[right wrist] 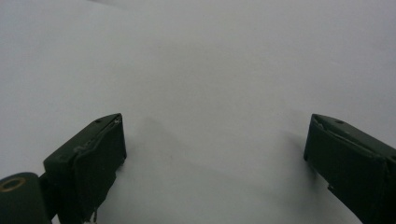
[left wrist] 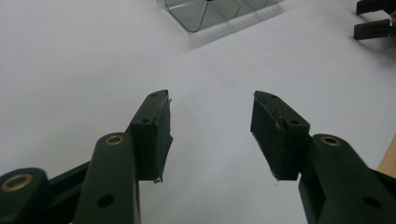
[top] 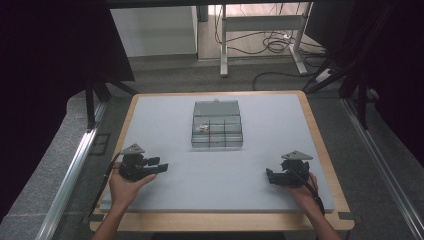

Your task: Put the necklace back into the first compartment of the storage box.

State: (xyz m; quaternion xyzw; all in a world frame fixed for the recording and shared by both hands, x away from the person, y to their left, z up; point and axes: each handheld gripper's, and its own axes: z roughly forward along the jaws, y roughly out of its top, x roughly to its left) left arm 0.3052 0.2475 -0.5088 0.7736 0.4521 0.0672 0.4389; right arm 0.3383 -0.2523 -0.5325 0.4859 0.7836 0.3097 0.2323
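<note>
A clear plastic compartment box [top: 217, 125] stands open at the middle of the grey mat, its lid tilted back; one left compartment holds a small pale item [top: 203, 128]. My left gripper [top: 162, 165] rests low at the mat's front left, open, jaws pointing right with nothing between them. In the left gripper view the gripper [left wrist: 211, 109] faces bare mat, a corner of the box [left wrist: 205, 11] ahead and the other gripper's fingers [left wrist: 373, 29] at the top right. My right gripper [top: 269, 175] sits at the front right, open, jaws pointing left over bare mat [right wrist: 215, 121].
The grey mat [top: 165, 115] lies on a wooden table [top: 316, 125] with a narrow wood border. Beyond the far edge are a floor, a desk frame [top: 260, 22] and loose cables [top: 280, 45]. Metal rails [top: 75, 165] run along both sides.
</note>
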